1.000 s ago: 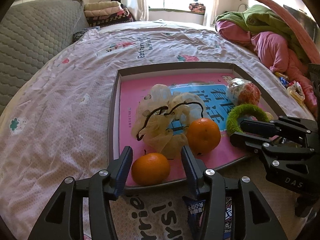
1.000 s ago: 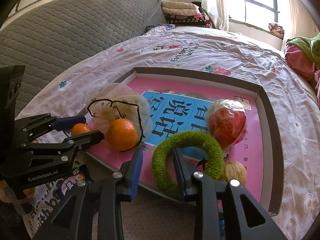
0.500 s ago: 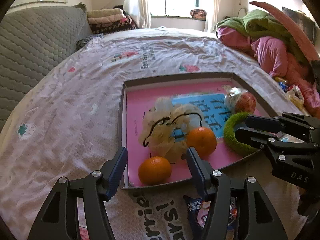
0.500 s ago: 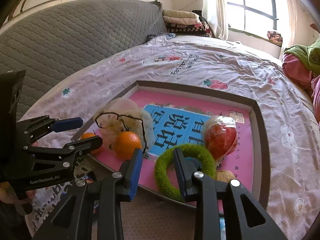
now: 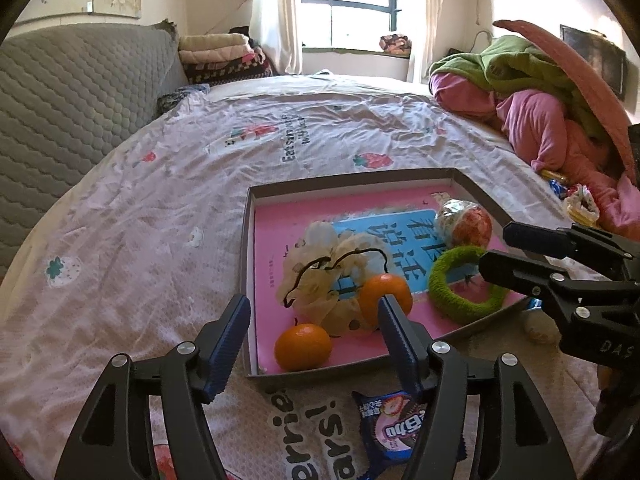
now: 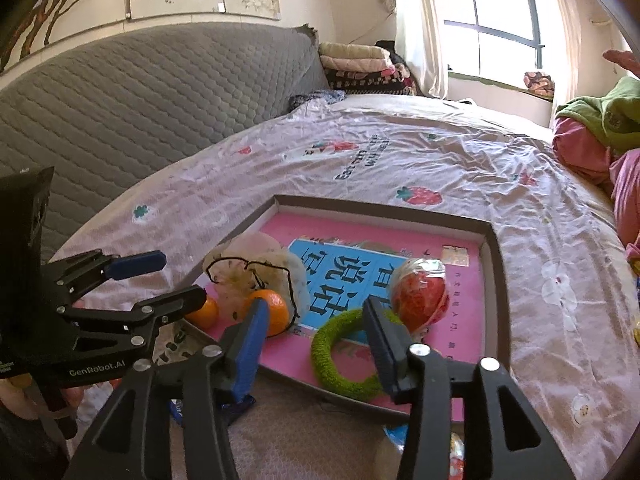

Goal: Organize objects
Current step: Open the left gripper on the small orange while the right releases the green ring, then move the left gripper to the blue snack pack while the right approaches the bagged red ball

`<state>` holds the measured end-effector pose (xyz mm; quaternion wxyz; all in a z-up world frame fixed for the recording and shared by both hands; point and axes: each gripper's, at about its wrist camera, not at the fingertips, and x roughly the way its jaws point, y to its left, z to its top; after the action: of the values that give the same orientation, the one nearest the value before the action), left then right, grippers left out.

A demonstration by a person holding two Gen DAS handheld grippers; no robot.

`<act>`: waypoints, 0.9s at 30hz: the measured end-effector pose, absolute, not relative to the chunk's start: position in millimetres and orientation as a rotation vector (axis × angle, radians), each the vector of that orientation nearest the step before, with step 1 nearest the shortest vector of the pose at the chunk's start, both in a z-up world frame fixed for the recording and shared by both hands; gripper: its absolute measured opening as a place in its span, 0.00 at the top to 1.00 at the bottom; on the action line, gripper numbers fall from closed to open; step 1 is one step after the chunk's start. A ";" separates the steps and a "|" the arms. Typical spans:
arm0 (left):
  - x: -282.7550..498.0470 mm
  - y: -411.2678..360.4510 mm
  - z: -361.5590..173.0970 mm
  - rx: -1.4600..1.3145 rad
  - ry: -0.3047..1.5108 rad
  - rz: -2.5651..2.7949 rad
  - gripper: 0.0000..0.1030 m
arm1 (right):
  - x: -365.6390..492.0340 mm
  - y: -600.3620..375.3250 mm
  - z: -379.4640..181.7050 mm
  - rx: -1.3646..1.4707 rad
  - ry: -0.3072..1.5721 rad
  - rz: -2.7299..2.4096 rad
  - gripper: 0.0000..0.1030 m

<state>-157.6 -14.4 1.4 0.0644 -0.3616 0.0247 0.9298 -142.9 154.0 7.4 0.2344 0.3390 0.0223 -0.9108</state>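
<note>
L gripper (image 5: 314, 318) held released, empty, short of tray (image 5: 247, 280) near rim; R gripper (image 6: 316, 330) released too; near tangerine (image 5: 303, 347) lodged at tray's 7 o'clock corner; open bedsheet (image 5: 160, 208) seen at 10 o'clock.

Tray (image 5: 250, 240) on bedsheet (image 5: 160, 208). Inside: near orange (image 5: 303, 347) at 7 o'clock, scrunchie (image 5: 332, 276) centre, second orange (image 5: 385, 292) touching it, ring (image 5: 460, 280) at 4, wrapped ball (image 5: 464, 222) at 2. Snack packet (image 5: 390, 426) outside, 6 o'clock.

Sunlit window (image 5: 346, 4) behind a bed (image 5: 160, 208) with grey quilted headboard (image 6: 140, 96).
</note>
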 end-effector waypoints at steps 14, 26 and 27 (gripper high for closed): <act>-146.7 -18.1 13.7 -1.067 0.032 2.813 0.34 | -125.3 183.2 19.4 0.906 -0.031 -2.563 0.41; -129.7 -10.1 14.7 -1.075 0.002 2.792 0.34 | -95.9 197.0 12.0 0.928 -0.007 -2.618 0.39; -127.6 -7.7 13.9 -1.078 0.000 2.788 0.34 | -94.0 198.7 10.6 0.931 -0.002 -2.628 0.39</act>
<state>-127.6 -7.7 13.9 0.0760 -0.3597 -0.0001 0.9300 -94.0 198.7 10.6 0.1757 0.3288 -0.0007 -0.9279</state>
